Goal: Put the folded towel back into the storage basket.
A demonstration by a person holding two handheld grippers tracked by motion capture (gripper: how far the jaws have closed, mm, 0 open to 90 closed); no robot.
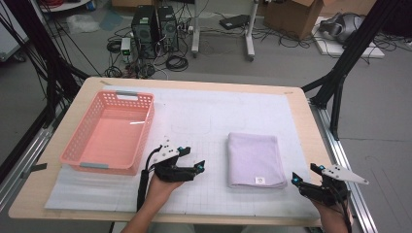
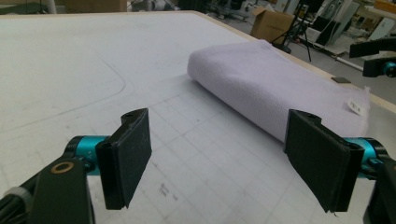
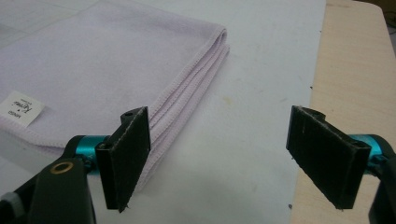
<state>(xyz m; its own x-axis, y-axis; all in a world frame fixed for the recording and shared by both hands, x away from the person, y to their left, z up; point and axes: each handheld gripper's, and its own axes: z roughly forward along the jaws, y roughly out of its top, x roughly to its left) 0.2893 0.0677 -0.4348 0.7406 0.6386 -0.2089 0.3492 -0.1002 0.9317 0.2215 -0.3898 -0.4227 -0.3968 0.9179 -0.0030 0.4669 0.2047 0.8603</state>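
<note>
Towel (image 1: 256, 159) work is evidently the business here: a lilac cloth, folded into a neat rectangle, lies flat on the white gridded mat (image 1: 214, 194), and both grippers sit low at its near corners as if to take it from either side. The left gripper (image 1: 190, 160) hovers near the towel's left edge, jaws wide apart with nothing between them; in the left gripper view the towel (image 2: 275, 93) lies ahead of the right-hand pad, apart from it. The right gripper (image 1: 306, 177) waits just off the towel's near right corner, also spread wide and empty; its own view shows the stacked hems (image 3: 187, 98) of the fold beside the left pad, close but whether touching I cannot tell.

Left of the towel stands a pink plastic basket (image 1: 141, 133) with perforated walls, probably the destination. The towel looks soft and short-napped, with stitched edges and a small white label (image 1: 260, 180) at its near edge. The pads (image 3: 128, 154) are flat, black and faintly rough.
</note>
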